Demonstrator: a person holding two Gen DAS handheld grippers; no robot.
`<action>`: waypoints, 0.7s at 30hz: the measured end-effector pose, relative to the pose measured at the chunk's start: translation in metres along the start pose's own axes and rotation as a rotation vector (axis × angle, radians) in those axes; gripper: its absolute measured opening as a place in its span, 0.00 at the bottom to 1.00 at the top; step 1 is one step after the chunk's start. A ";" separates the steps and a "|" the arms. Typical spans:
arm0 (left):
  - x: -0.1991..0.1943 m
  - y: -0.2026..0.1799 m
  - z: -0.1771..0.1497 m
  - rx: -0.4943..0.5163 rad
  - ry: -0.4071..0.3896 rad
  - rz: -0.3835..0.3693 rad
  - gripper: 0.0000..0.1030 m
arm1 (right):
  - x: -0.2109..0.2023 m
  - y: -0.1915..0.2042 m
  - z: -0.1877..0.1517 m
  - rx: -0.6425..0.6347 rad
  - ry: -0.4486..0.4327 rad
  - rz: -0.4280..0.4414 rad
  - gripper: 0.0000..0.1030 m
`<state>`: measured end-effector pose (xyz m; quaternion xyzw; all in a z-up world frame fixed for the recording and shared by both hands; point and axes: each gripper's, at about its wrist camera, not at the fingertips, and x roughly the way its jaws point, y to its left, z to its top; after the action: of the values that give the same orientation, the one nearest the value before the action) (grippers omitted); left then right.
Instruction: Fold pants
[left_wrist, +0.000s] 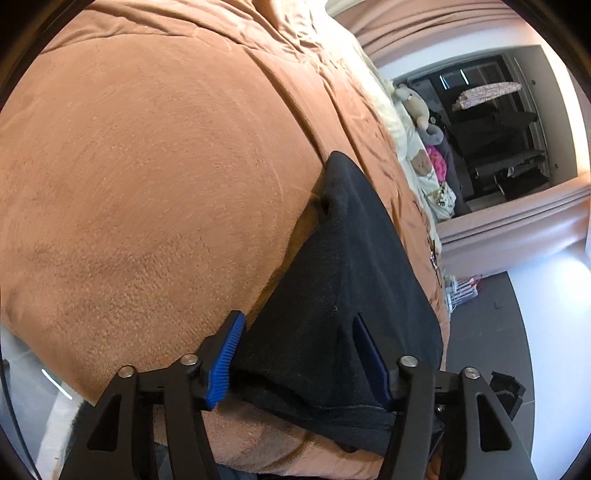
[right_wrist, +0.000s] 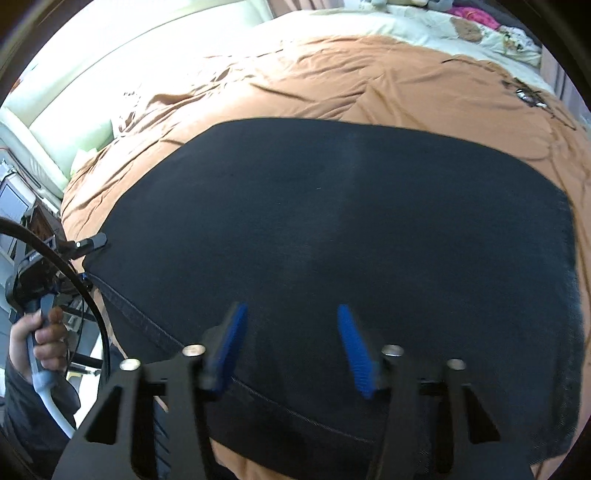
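Note:
Black pants (right_wrist: 332, 229) lie folded flat on the brown blanket (right_wrist: 332, 77) of a bed. In the left wrist view the pants (left_wrist: 332, 280) run away from me as a dark strip near the bed's right edge. My left gripper (left_wrist: 299, 339) is open, its blue pads either side of the pants' near corner. It also shows at the pants' left edge in the right wrist view (right_wrist: 88, 245). My right gripper (right_wrist: 291, 332) is open just above the pants' near hem, holding nothing.
The brown blanket (left_wrist: 147, 166) covers most of the bed. Cream pillows and soft toys (left_wrist: 417, 122) lie at its head. A dark wardrobe opening (left_wrist: 495, 129) and grey floor (left_wrist: 491, 332) are to the right. A person's hand (right_wrist: 40, 332) grips the left handle.

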<state>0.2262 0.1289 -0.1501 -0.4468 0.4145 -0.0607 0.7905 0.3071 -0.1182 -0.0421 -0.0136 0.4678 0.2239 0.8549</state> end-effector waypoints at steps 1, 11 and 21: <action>0.000 0.001 -0.001 0.002 -0.004 0.007 0.50 | 0.005 0.002 0.002 -0.002 0.002 0.003 0.33; -0.014 -0.009 -0.006 -0.018 -0.010 -0.045 0.17 | 0.028 0.016 0.007 0.003 0.034 0.017 0.15; -0.023 -0.021 -0.004 -0.017 -0.021 -0.053 0.16 | 0.031 0.035 -0.013 -0.015 0.103 0.083 0.12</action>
<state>0.2136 0.1243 -0.1211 -0.4648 0.3947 -0.0734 0.7892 0.2978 -0.0782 -0.0681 -0.0122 0.5096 0.2615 0.8196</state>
